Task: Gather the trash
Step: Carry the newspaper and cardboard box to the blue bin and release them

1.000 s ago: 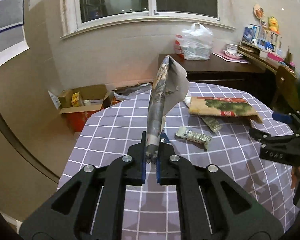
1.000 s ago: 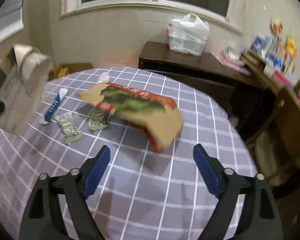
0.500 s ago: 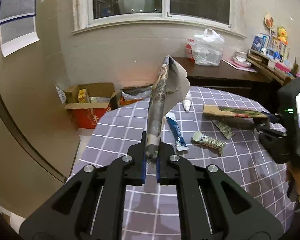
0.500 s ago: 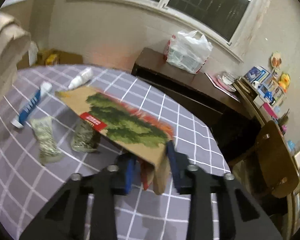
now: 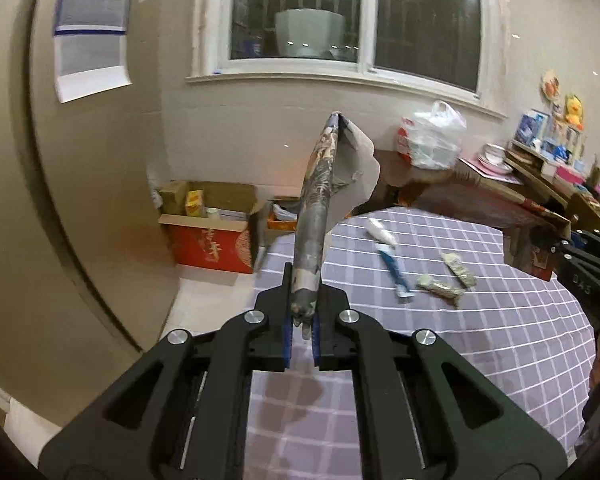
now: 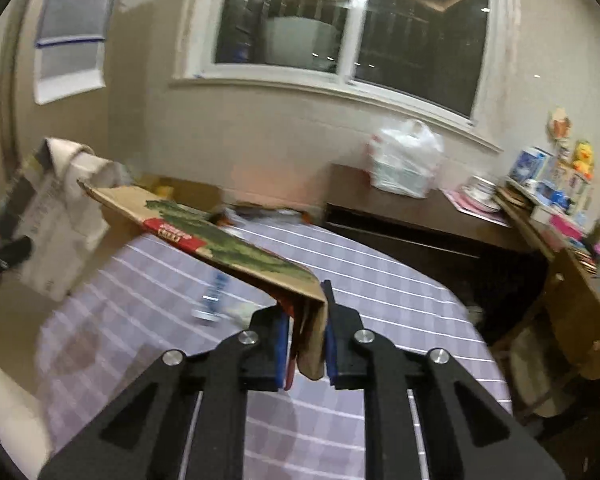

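Left wrist: left tongs (image 5: 302, 316) clamp paper bag (image 5: 320, 200); right tongs (image 6: 307, 346) clamp flattened carton (image 6: 220, 246).

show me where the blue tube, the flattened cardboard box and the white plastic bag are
blue tube (image 5: 393, 273): left wrist view, middle of its body.
flattened cardboard box (image 6: 236, 249): right wrist view, green printed face.
white plastic bag (image 6: 404, 162): right wrist view, its bulging front.

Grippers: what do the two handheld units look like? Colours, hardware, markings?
Both are matte black, angular two-finger frames with triangular cut-outs. The left gripper and right gripper each carry blue pads on the inner finger faces and round silver bolt heads at the linkage joints. Seen from the left wrist view, the right unit's side bears small pale characters, too blurred to read. No cables or sleeves are visible.
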A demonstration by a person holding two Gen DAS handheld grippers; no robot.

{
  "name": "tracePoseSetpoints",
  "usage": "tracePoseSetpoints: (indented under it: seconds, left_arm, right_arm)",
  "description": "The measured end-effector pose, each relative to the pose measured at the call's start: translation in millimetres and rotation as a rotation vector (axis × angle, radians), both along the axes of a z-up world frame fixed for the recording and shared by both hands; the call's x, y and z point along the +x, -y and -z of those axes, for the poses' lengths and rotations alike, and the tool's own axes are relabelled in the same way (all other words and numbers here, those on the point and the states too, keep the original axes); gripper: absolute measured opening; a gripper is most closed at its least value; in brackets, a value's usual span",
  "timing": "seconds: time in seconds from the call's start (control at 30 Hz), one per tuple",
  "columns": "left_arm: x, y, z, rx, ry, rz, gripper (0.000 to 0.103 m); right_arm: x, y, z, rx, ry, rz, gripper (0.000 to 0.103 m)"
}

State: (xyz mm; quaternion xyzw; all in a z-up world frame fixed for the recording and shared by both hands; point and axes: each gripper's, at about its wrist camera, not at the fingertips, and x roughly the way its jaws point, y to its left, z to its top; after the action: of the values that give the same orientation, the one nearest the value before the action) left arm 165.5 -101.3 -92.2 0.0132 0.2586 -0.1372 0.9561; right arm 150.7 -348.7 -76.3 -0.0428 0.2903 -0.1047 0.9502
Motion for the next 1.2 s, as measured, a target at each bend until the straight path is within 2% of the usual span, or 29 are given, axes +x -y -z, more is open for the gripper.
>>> tracePoseSetpoints:
  seconds: [0.23, 0.53, 0.77, 0.97, 1.03, 1.07, 1.1, 1.13, 1.2]
  left_arm:
    - [-4, -99, 6, -0.021, -0.008, -0.153, 0.007]
    - [7, -225, 41, -0.015, -0.075, -0.366, 0.007]
    - [26, -291, 77, -0.005, -0.152, -0.480, 0.007]
    - [52, -321, 107, 0.006, -0.210, -0.542, 0.007]
    - [61, -324, 117, 0.022, -0.228, -0.560, 0.007]
    - [64, -325, 121, 0.028, -0.236, -0.565, 0.007]
    - [68, -325, 125, 0.032, -0.245, -0.568, 0.007]
    - [71, -325, 130, 0.037, -0.259, -0.566, 0.007]
    - [75, -324, 136, 0.044, -0.274, -0.559, 0.007]
  right_arm:
    - [20, -103, -3, 0.106, -0.006, -0.191, 0.015]
    - [71, -241, 36, 0.177, -0.106, -0.401, 0.015]
    - [113, -313, 79, 0.251, -0.195, -0.462, 0.015]
    - [143, -341, 115, 0.290, -0.226, -0.432, 0.015]
    - [154, -343, 127, 0.327, -0.240, -0.419, 0.021]
    - [162, -342, 138, 0.355, -0.248, -0.404, 0.035]
    - [169, -343, 148, 0.365, -0.264, -0.395, 0.061]
    - [175, -344, 159, 0.366, -0.287, -0.381, 0.066]
    - [182, -344, 180, 0.358, -0.340, -0.353, 0.066]
